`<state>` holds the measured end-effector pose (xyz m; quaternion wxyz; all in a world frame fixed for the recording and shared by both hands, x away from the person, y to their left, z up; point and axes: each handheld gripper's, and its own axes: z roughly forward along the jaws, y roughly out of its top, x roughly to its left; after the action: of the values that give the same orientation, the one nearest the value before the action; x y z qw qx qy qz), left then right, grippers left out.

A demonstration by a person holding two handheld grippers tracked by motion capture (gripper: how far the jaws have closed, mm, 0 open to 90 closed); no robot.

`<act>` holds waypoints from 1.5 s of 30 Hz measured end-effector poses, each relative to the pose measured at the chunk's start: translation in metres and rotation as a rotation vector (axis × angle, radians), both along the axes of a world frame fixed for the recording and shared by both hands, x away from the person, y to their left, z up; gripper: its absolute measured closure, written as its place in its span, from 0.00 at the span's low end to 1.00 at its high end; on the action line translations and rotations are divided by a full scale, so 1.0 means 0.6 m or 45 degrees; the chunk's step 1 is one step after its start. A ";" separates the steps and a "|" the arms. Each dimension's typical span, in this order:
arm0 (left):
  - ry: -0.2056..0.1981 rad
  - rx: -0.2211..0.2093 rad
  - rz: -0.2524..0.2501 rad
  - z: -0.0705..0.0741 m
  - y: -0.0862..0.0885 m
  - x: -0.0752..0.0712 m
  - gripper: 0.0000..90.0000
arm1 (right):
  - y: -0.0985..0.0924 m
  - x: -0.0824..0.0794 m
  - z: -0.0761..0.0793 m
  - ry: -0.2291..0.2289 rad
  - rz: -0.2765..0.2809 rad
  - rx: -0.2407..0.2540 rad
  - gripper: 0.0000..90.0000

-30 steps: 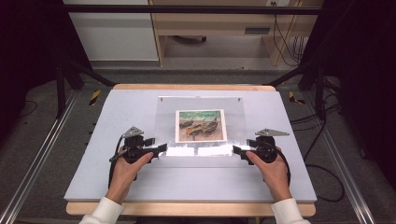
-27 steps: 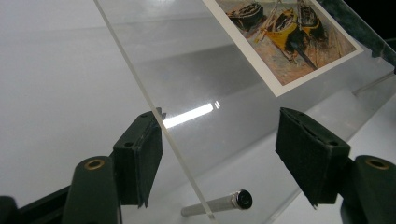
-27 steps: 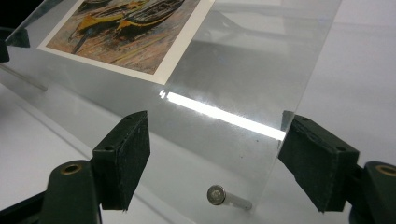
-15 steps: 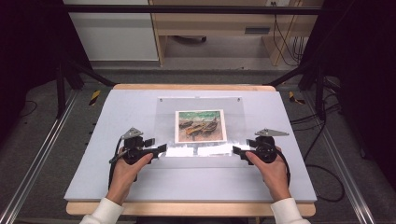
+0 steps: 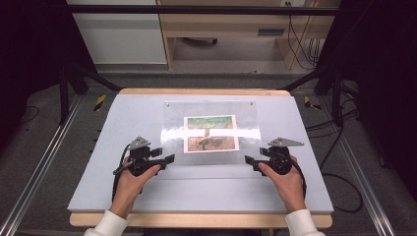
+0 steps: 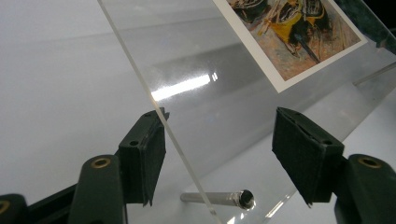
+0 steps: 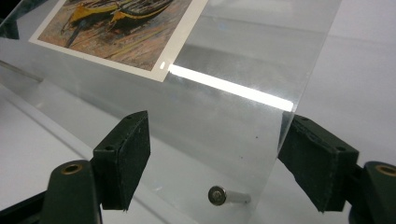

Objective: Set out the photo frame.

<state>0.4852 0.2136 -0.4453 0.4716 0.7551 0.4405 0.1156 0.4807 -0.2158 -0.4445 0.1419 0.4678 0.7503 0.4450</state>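
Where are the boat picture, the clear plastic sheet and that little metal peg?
boat picture [image 5: 210, 133]: high view, its middle.
clear plastic sheet [image 6: 196, 98]: left gripper view, bare face below the picture.
metal peg [image 7: 217, 195]: right gripper view, its round end.

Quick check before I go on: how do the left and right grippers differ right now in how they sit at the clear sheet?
The left gripper sits at the clear sheet's near left corner; the right gripper at its near right corner. In its own view, the left gripper's outer pad touches the sheet's edge; the right gripper's outer pad stands just outside that edge. Both are open, straddling the edge, each with a metal pin between its jaws.
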 end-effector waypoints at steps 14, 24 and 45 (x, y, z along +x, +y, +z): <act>-0.036 0.045 -0.007 0.003 0.003 -0.023 0.47 | -0.011 -0.020 0.002 -0.035 0.024 -0.028 0.41; -0.062 0.069 0.006 0.002 0.003 -0.044 0.53 | -0.017 -0.038 0.003 -0.053 0.031 -0.050 0.50; -0.050 0.055 0.000 0.001 0.007 -0.046 0.57 | -0.019 -0.044 0.002 -0.047 0.030 -0.063 0.52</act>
<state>0.4577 0.2179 -0.4447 0.4636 0.7628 0.4285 0.1399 0.4542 -0.2270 -0.4432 0.1620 0.4470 0.7638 0.4364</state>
